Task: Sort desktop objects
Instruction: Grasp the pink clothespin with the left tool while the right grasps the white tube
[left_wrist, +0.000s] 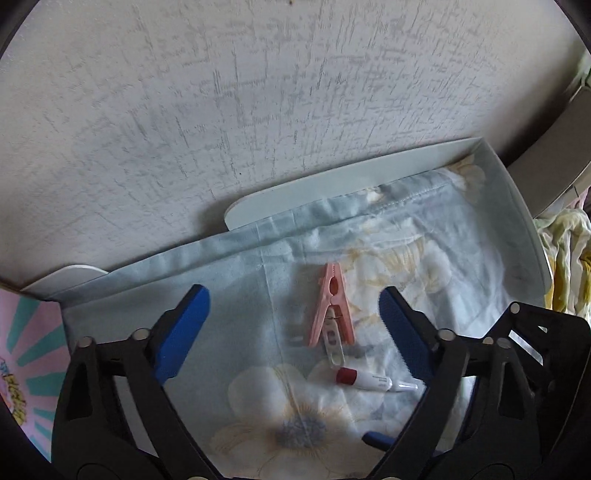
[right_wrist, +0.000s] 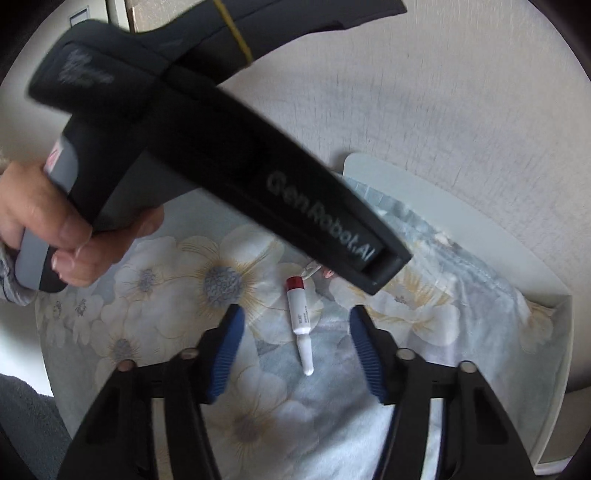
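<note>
Both grippers are closing in for a pick: the right gripper (right_wrist: 295, 350), fingers released, straddles the red-capped tube (right_wrist: 300, 317) on the floral cloth (right_wrist: 166, 280), while the left gripper (left_wrist: 293, 328), also released, frames the pink clothespin (left_wrist: 332, 306) at twelve o'clock of the tube; next, lower and clench.

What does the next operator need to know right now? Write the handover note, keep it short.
Left gripper: open, empty, hanging over the pink clothespin.
Right gripper: open, empty, the red-capped tube lying between its fingers, not gripped.
Things: clothespin, a small white strip partly under it, and the tube, all close together on the floral cloth inside the white tray.
Done: nothing picked up that these views show.
Left: grasp and sort each item; the destination is not in view.
</note>
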